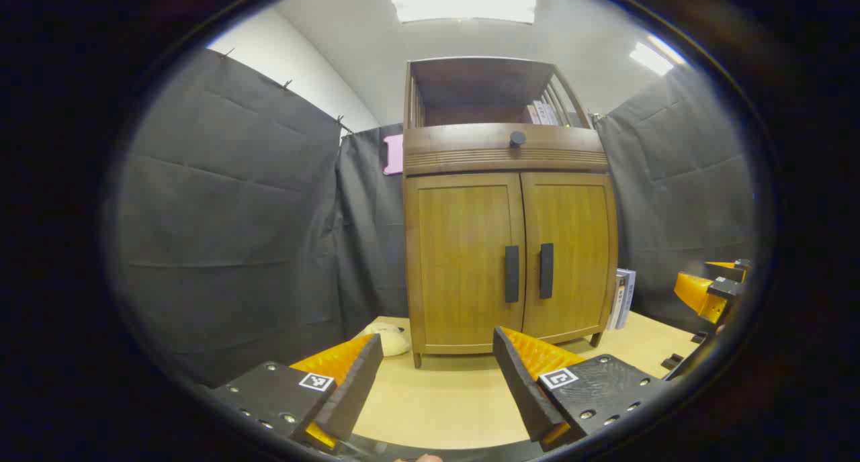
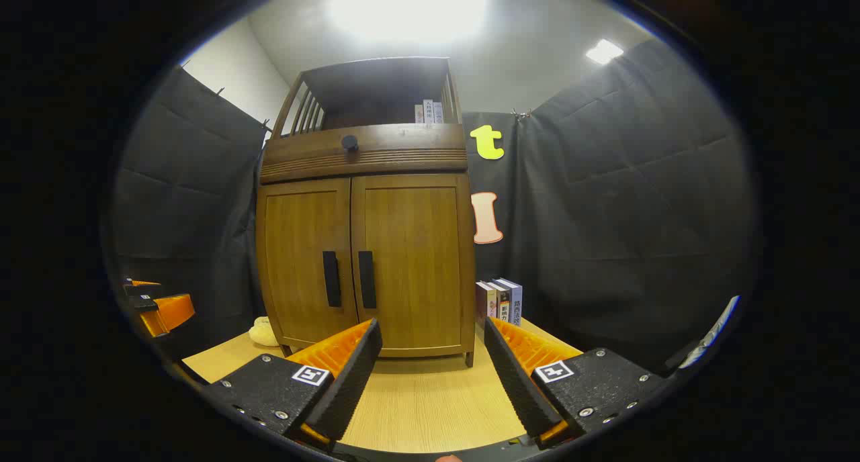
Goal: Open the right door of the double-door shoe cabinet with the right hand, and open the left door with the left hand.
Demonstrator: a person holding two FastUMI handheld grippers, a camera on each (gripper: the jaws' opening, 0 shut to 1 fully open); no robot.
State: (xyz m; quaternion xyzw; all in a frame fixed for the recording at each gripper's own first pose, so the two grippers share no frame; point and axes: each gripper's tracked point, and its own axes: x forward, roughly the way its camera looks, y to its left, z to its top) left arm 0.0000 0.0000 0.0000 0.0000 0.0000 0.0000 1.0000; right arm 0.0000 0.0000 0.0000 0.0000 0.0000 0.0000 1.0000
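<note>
A wooden shoe cabinet (image 1: 507, 200) (image 2: 366, 200) stands on a light wooden table, both doors closed. The left door (image 1: 463, 260) (image 2: 306, 260) and right door (image 1: 571, 254) (image 2: 413, 257) each carry a dark vertical handle (image 1: 512, 274) (image 1: 546, 270) (image 2: 330, 279) (image 2: 366, 279) at the centre seam. My left gripper (image 1: 437, 364) is open and empty, well short of the cabinet front. My right gripper (image 2: 433, 351) is likewise open and empty, facing the right door from a distance. The right gripper also shows at the edge of the left gripper view (image 1: 709, 291), and the left gripper at the edge of the right gripper view (image 2: 158, 307).
Several books (image 1: 623, 297) (image 2: 500, 301) stand against the cabinet's right side. A pale soft object (image 1: 390, 338) (image 2: 262, 331) lies at its left foot. A drawer with a round knob (image 1: 517, 138) (image 2: 349, 142) sits above the doors. Black cloth walls close in all around.
</note>
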